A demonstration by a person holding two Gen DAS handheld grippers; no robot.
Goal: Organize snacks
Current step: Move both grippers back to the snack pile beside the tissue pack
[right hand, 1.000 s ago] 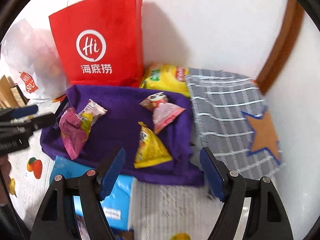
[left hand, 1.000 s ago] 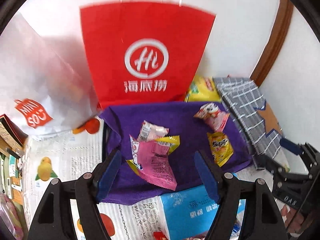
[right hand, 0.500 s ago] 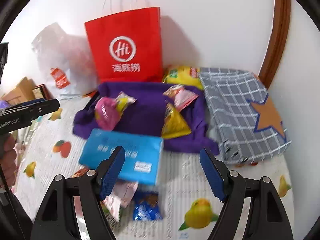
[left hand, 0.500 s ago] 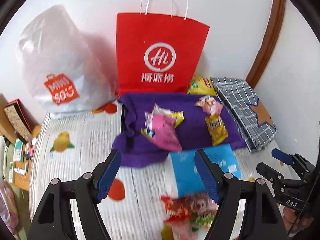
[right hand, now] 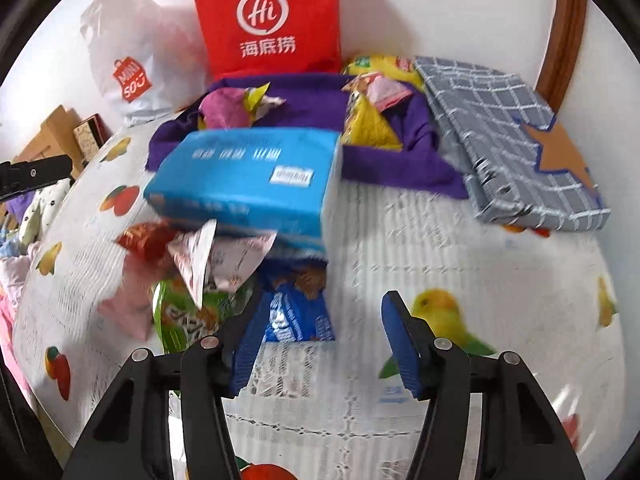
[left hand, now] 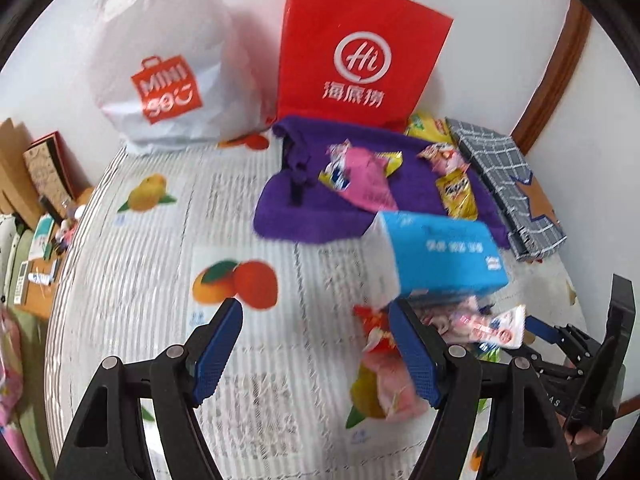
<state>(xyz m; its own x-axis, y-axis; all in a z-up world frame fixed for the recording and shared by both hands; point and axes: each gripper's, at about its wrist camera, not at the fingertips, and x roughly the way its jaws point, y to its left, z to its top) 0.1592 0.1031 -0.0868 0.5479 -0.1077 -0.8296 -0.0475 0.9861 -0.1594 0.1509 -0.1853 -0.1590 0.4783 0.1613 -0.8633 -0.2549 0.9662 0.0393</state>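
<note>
- The fruit-printed cover [left hand: 140, 272] is serving as the work surface, with a red paper bag [left hand: 360, 52] and a white plastic bag [left hand: 160, 64] propped against the wall behind it, probably waiting to be filled.
- A purple cloth [right hand: 304, 104] is lying in front of the red bag, carrying a few packets already: a pink one [left hand: 366, 184] and a yellow one [left hand: 456, 196], so it is looking like the sorting spot.
- A blue tissue pack [right hand: 248, 176] is resting partly on a loose heap of snacks [right hand: 208, 264] near the front edge, pinning some of them.
- The blue cookie packet [right hand: 296, 312] is lying crumpled and shiny at the edge of that heap, just beyond the right gripper [right hand: 320, 340], whose jaws have just been narrowing; the packet is lying by the left pad, not yet pinched, I judge.
- The left gripper [left hand: 316, 348] is hovering unclenched and empty over bare cover, beside a red-and-pink packet [left hand: 384, 364].
</note>
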